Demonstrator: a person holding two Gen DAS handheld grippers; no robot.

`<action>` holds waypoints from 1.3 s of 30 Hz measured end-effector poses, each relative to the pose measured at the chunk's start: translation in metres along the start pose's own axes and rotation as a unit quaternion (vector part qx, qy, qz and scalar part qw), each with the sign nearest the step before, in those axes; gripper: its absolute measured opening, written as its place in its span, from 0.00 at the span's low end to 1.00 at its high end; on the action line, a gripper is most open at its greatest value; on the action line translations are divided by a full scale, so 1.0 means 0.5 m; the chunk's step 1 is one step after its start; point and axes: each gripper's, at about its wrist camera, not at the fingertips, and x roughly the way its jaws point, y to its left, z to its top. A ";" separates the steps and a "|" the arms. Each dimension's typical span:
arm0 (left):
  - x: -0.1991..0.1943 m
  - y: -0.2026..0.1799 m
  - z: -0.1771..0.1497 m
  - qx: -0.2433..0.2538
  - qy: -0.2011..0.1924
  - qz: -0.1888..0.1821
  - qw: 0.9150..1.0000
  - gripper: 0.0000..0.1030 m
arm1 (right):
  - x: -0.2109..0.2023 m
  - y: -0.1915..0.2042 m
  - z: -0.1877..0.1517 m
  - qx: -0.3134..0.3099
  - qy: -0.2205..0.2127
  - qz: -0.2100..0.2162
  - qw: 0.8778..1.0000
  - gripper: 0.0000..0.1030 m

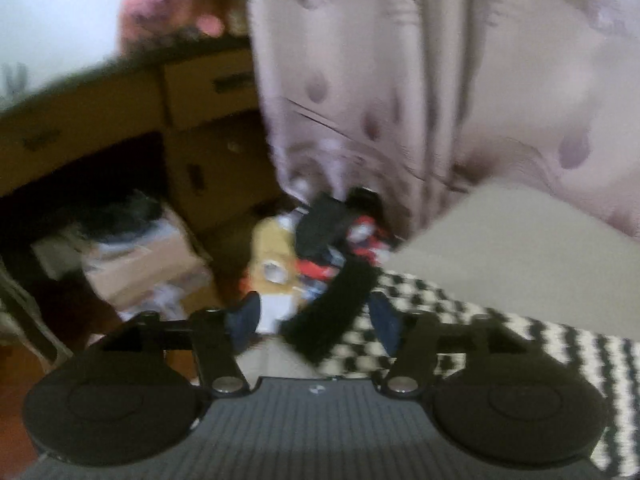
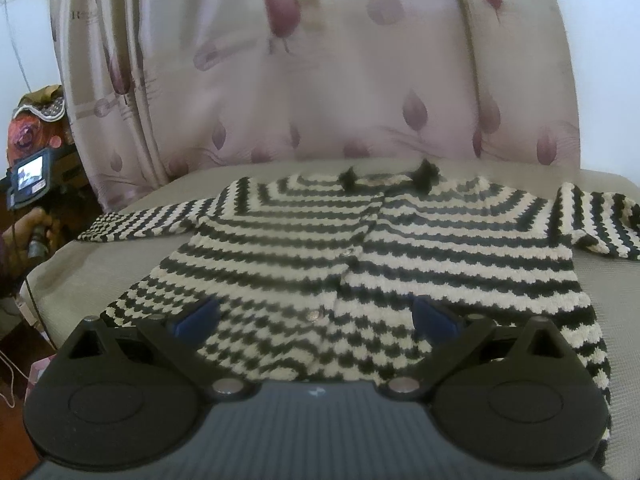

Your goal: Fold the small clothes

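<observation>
Through the right wrist camera I had the striped cardigan (image 2: 360, 248) laid flat, front up, on the beige bed cover (image 2: 100, 264), spread straight ahead of my right gripper (image 2: 316, 316) with its black collar (image 2: 424, 172) at the far end and a sleeve reaching out to either side. The right gripper's blue fingers (image 2: 200, 314) stood wide apart over the near hem, and I could see nothing pinched between them; whether the pads touched the knit I could not tell. A row of small buttons (image 2: 316, 314) ran up the middle, directly ahead of the gap between the fingers. Beyond the cardigan hung a pale pink curtain (image 2: 320, 80) with darker petal shapes. Far off to the left of that gripper a hand (image 2: 36, 224) held the handle of the other device, its little screen (image 2: 30, 172) lit. The left wrist picture was badly blurred. There my left gripper (image 1: 316, 320) stood released, its blue fingers (image 1: 244, 320) parted, and a black knitted edge (image 1: 332, 312) of the cardigan lay slanting across the gap between them, though I could not see the pads pressing on it. The striped knit ran off to the right of that gripper over the bed cover's edge, and ahead and to the left sat cardboard boxes (image 1: 152, 268) and a heap of clothes (image 1: 320, 248) on the floor.
</observation>
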 end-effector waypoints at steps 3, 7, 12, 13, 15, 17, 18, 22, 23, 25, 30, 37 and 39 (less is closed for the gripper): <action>-0.040 -0.001 0.002 -0.001 -0.032 -0.002 0.999 0.73 | -0.006 -0.010 0.000 0.000 -0.003 -0.007 1.000 1.00; -0.131 -0.059 -0.029 0.037 -0.056 -0.074 0.995 0.94 | -0.034 -0.052 0.002 0.012 -0.028 -0.042 0.999 1.00; -0.198 -0.163 -0.102 0.052 -0.025 -0.218 0.974 0.94 | -0.094 -0.176 -0.001 0.066 -0.067 -0.104 0.990 1.00; -0.211 -0.188 -0.119 0.058 -0.016 -0.242 0.969 0.94 | -0.105 -0.207 -0.003 0.077 -0.072 -0.122 0.987 1.00; -0.231 -0.233 -0.153 0.068 -0.004 -0.278 0.958 0.94 | -0.126 -0.274 -0.007 0.097 -0.076 -0.158 0.980 1.00; -0.260 -0.270 -0.196 0.093 -0.009 -0.292 0.952 0.94 | -0.139 -0.350 -0.009 0.107 -0.070 -0.205 0.970 1.00; -0.272 -0.288 -0.213 0.111 -0.016 -0.292 0.950 0.94 | -0.143 -0.381 -0.008 0.111 -0.067 -0.221 0.967 0.99; -0.317 -0.325 -0.254 0.174 -0.070 -0.282 0.941 0.98 | -0.153 -0.535 -0.007 0.168 -0.050 -0.247 0.953 0.75; -0.318 -0.323 -0.257 0.177 -0.086 -0.284 0.938 1.00 | -0.153 -0.571 -0.008 0.183 -0.046 -0.260 0.947 0.70; -0.326 -0.321 -0.263 0.181 -0.101 -0.292 0.934 1.00 | -0.143 -0.595 -0.008 0.154 -0.040 -0.295 0.942 0.69; -0.302 -0.333 -0.249 0.175 -0.070 -0.274 0.943 1.00 | -0.073 -0.632 -0.012 0.017 0.009 -0.345 0.938 0.57; -0.282 -0.332 -0.243 0.177 -0.038 -0.254 0.950 1.00 | -0.003 -0.691 0.005 -0.050 0.071 -0.336 0.938 0.27; -0.278 -0.337 -0.244 0.181 -0.032 -0.246 0.952 1.00 | 0.002 -0.716 0.020 -0.042 0.087 -0.334 0.938 0.09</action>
